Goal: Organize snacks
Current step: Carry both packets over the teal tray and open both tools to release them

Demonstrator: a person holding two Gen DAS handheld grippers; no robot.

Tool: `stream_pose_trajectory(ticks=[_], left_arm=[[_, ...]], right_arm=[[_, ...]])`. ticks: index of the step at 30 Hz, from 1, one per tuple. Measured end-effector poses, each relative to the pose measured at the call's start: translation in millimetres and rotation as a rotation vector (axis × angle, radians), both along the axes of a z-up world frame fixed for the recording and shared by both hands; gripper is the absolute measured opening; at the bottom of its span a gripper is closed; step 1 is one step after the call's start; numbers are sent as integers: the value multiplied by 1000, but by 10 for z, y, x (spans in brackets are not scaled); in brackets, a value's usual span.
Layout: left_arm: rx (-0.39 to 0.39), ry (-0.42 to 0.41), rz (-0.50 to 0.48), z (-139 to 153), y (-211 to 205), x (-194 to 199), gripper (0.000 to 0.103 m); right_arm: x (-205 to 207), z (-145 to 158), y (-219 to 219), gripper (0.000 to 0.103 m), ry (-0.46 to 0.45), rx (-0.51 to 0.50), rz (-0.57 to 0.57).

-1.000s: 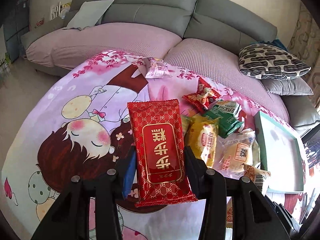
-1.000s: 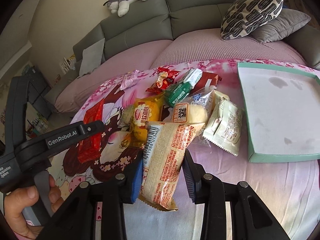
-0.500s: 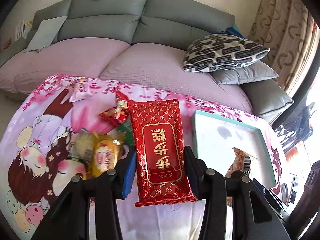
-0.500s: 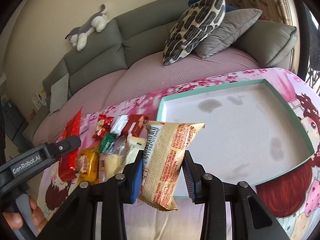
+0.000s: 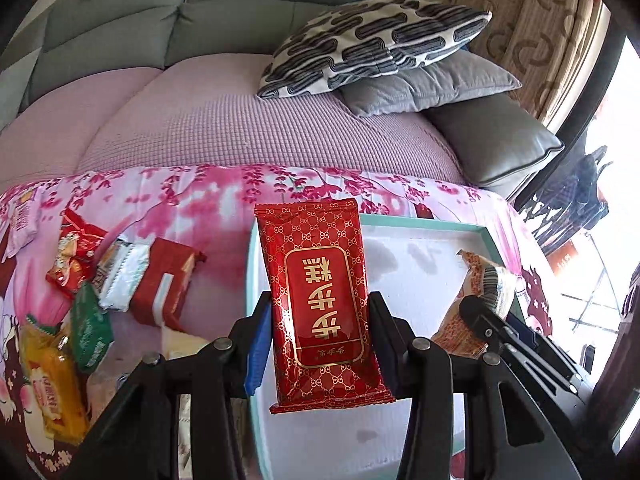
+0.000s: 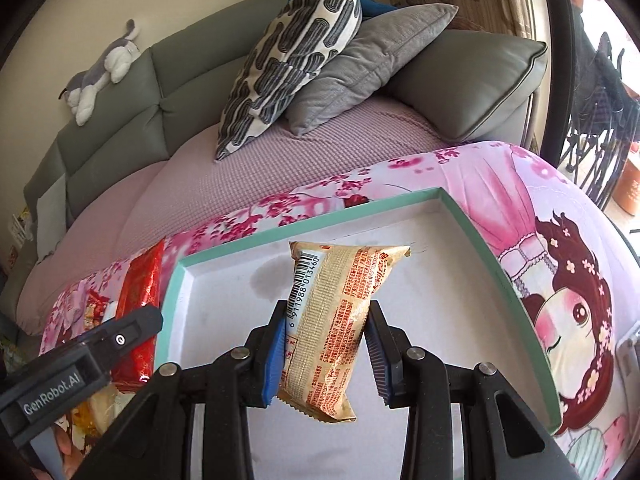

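Snacks are what I carry in both hands: my left hand-held gripper [image 5: 320, 344] pinches a red packet with gold lettering [image 5: 322, 304] by its long edges, and my right hand-held gripper [image 6: 326, 354] pinches a tan packet with a barcode [image 6: 336, 320] the same way. Both packets hang above the white tray with the teal rim [image 6: 312, 222], which lies on the pink cartoon cloth [image 6: 532, 200] spread over the worktop; the red one sits over the tray's left rim, the tan one over its middle. The tray's floor shows only a few faint stains, with nothing lying under either packet. Left of the tray, on the cloth, the other snacks lie in a loose heap: a dark red box [image 5: 166, 280], a silver-wrapped piece [image 5: 124, 274] touching it, a green packet [image 5: 90, 328] and a yellow packet [image 5: 52, 384] nearer me, and a small red bag [image 5: 70, 256] further out. Beyond the worktop stands the grey sofa [image 6: 120, 120] with a lilac cover, a patterned cushion [image 5: 372, 40] leaning on a grey cushion [image 5: 432, 84], and a plush toy [image 6: 100, 72] on the backrest.
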State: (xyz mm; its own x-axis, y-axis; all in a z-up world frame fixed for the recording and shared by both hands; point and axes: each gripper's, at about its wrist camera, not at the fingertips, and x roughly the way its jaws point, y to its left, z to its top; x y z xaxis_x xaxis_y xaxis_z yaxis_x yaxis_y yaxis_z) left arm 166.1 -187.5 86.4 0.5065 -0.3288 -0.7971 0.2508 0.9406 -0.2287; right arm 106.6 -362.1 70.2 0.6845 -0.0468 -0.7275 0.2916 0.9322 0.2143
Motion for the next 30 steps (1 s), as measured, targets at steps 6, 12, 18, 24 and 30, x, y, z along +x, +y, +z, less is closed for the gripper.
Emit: stream_pose_trajectory(ticks=[6,12,18,24,30], left_arm=[[36,46,-40,-261,-287,265,47],[58,65,-52,-410,-439,430,47],[98,72,-47,-475,-513,501,48],[125,80,-19,-448,-496,490,49],[79,74,0,-311,-389,374,71]], right_arm=[[248,-100,-280,39,47,-39,-26],[446,-250,-406,39,108,-58,-27],[521,-272,-429,40,138,-64,-28],[493,-243,-410,49,149,-76,-16],[383,-161,-403,75,132,-68,-25]])
